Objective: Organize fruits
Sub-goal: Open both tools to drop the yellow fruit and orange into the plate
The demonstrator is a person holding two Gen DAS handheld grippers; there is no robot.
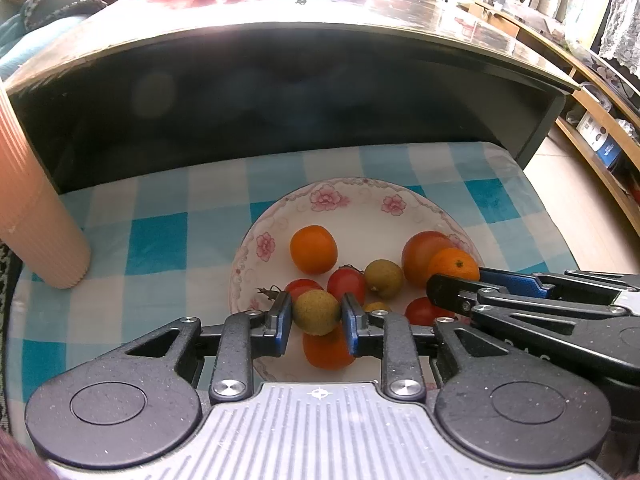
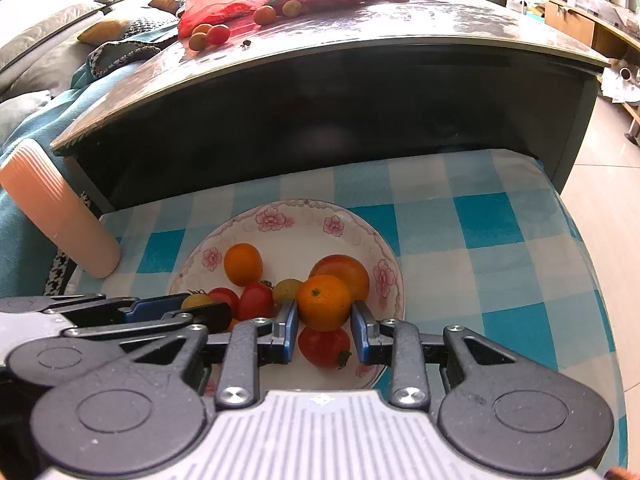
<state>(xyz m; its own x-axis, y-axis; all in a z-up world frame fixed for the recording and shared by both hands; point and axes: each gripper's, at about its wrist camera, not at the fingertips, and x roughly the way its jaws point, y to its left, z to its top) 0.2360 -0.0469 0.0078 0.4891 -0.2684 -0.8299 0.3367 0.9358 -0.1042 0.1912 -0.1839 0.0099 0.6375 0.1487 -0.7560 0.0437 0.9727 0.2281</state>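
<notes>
A yellow-green round fruit sits pinched between the blue pads of the left gripper, held just above the near part of a white plate with pink flower print; both pads press on its sides. An orange mandarin is likewise clamped by the right gripper, its pads touching the fruit on either side, over the near right part of the same plate. No earlier view is given, so only this grip can be stated.

In the plate lie the remaining fruits: a second mandarin toward the far left, a large orange-red fruit at the right, another yellow-green fruit near the middle, several red cherry tomatoes (one with its stem still on), and an orange fruit directly beneath the left gripper's load. A red tomato lies beneath the right gripper's mandarin.

The plate rests on a blue-and-white checked cloth. A ribbed peach-coloured cup stands on the cloth's left edge, well apart from the plate. Behind rises a dark table bearing more loose fruit and a red plastic bag; a sofa with cushions lies beyond at left.
</notes>
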